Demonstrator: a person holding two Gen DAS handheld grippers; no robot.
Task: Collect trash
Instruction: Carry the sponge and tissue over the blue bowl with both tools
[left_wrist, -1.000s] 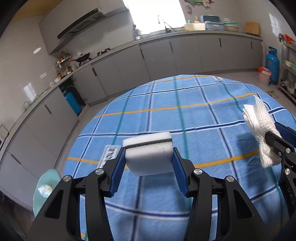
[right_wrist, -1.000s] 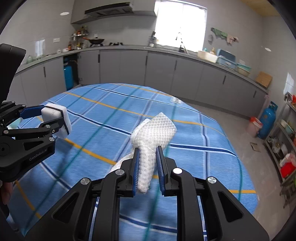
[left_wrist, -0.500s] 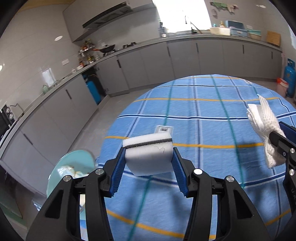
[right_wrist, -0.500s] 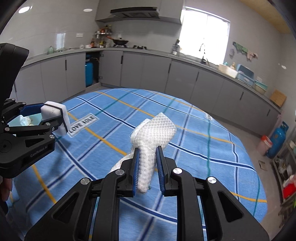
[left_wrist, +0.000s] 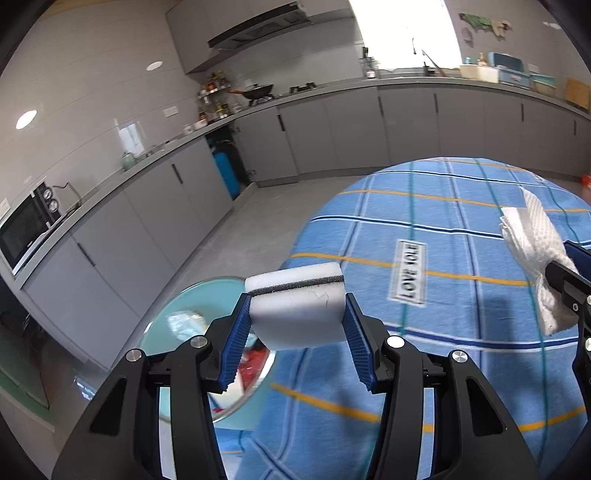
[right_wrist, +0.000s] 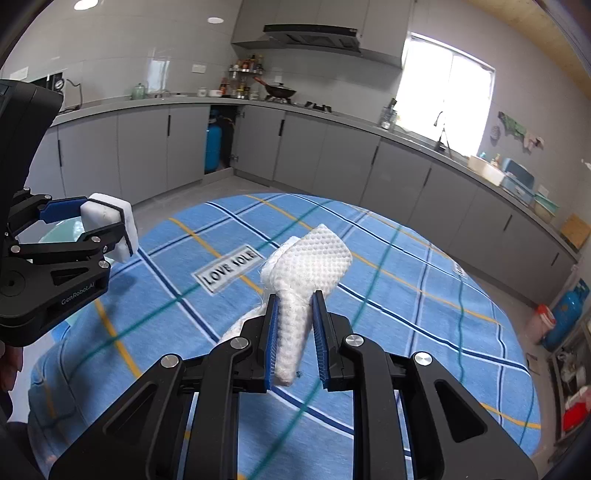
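Note:
My left gripper (left_wrist: 295, 332) is shut on a white sponge (left_wrist: 295, 306) with a dark band, held in the air over the table's left edge. It also shows in the right wrist view (right_wrist: 107, 225). Below it a pale green trash bin (left_wrist: 192, 306) stands beside the table with scraps inside. My right gripper (right_wrist: 295, 332) is shut on a crumpled white paper towel (right_wrist: 306, 266), held above the blue plaid tablecloth (right_wrist: 406, 314). The towel also shows in the left wrist view (left_wrist: 535, 251).
A round table under the blue cloth with a "LOVE" label (left_wrist: 410, 277). Grey kitchen cabinets (left_wrist: 332, 140) run along the walls. A blue gas cylinder (right_wrist: 565, 314) and a red bin (right_wrist: 541, 321) stand at the far right.
Both grippers have swung left with their loads. The left gripper with the sponge now sits over the table edge, and the green bin has come into fuller view beneath it.

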